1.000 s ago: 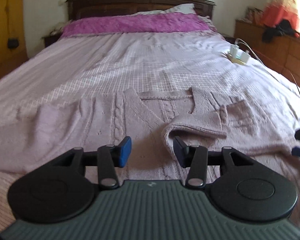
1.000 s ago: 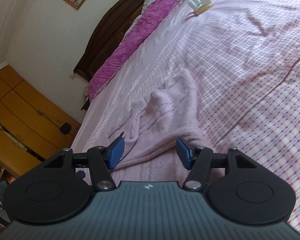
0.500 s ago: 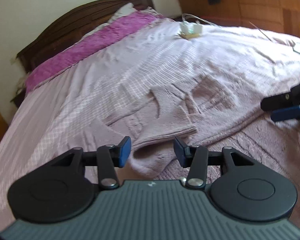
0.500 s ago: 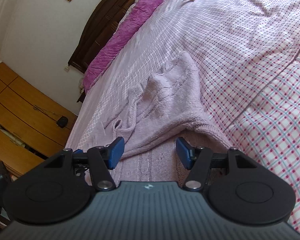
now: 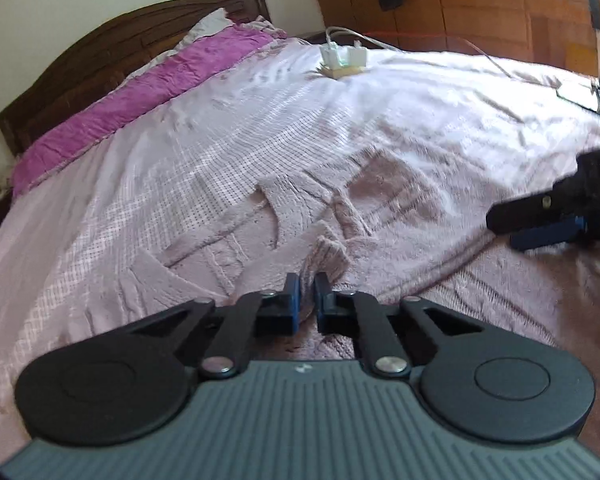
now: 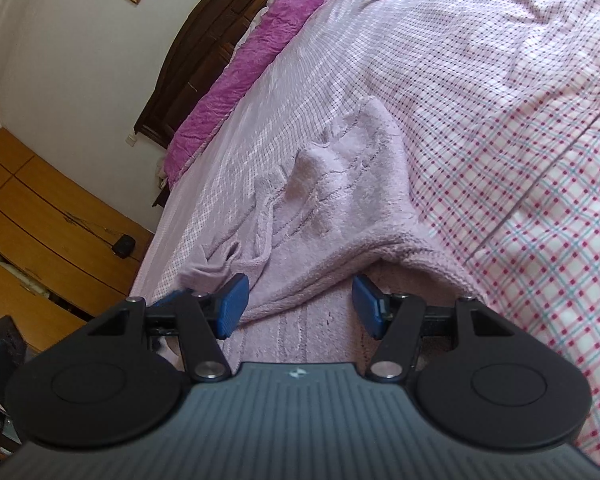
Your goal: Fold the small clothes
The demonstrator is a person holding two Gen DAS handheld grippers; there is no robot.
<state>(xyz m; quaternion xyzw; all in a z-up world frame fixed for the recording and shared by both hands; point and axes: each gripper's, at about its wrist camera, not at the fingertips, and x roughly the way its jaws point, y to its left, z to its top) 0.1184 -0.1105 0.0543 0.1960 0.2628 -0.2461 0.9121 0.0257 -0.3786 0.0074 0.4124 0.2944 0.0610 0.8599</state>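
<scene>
A pale pink cable-knit sweater [image 5: 340, 216] lies spread on the bed, its right side folded over the body. My left gripper [image 5: 307, 292] is shut on a bunched fold of the sweater's knit near its lower middle. My right gripper [image 6: 296, 304] is open, its blue pads straddling the folded lower edge of the sweater [image 6: 340, 216] without pinching it. The right gripper also shows at the right edge of the left wrist view [image 5: 556, 216], low over the sweater.
The bed has a pink checked sheet [image 6: 520, 120] and a magenta pillow band [image 5: 140, 96] by the dark wooden headboard [image 5: 112, 52]. A white charger block with cable [image 5: 342, 60] lies near the head. Wooden drawers [image 5: 480, 16] stand to the right, a wooden wardrobe [image 6: 40, 216] to the left.
My left gripper has shut on a fold of the sweater; it was open before. Both views have swung and the right gripper has come lower over the sweater's folded edge.
</scene>
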